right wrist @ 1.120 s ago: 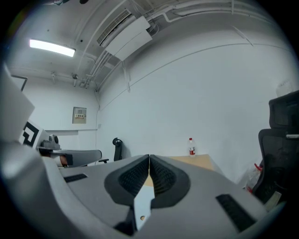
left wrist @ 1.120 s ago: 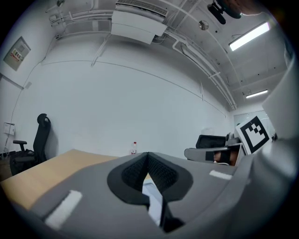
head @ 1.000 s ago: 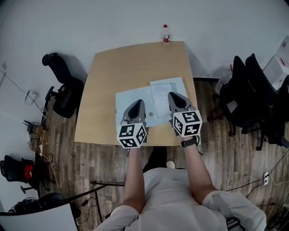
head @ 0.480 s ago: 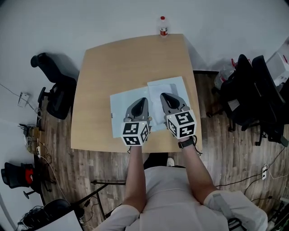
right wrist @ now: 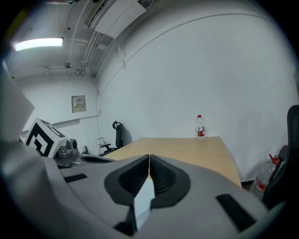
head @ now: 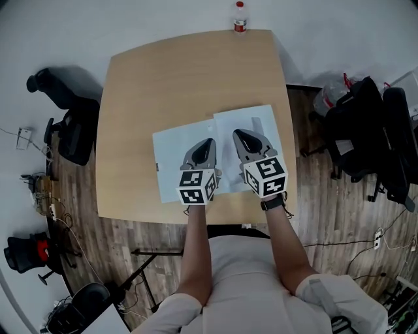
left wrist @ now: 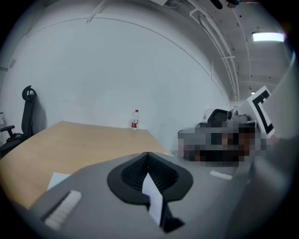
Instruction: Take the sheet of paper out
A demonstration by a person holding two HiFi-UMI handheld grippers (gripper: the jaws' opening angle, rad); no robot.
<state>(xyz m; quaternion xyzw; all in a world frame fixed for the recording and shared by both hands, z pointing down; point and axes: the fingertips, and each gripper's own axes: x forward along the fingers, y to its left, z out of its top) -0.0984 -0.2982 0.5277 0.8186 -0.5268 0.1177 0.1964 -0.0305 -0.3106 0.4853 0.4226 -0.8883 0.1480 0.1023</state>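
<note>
Sheet of paper [head: 225,130] lengthwise front-to-back; left gripper [head: 209,141] and right gripper [head: 240,134] closed, empty.

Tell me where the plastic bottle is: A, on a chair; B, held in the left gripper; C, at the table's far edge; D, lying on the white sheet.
C: the bottle stands upright at the far edge of the table, on the side opposite the person.
</note>
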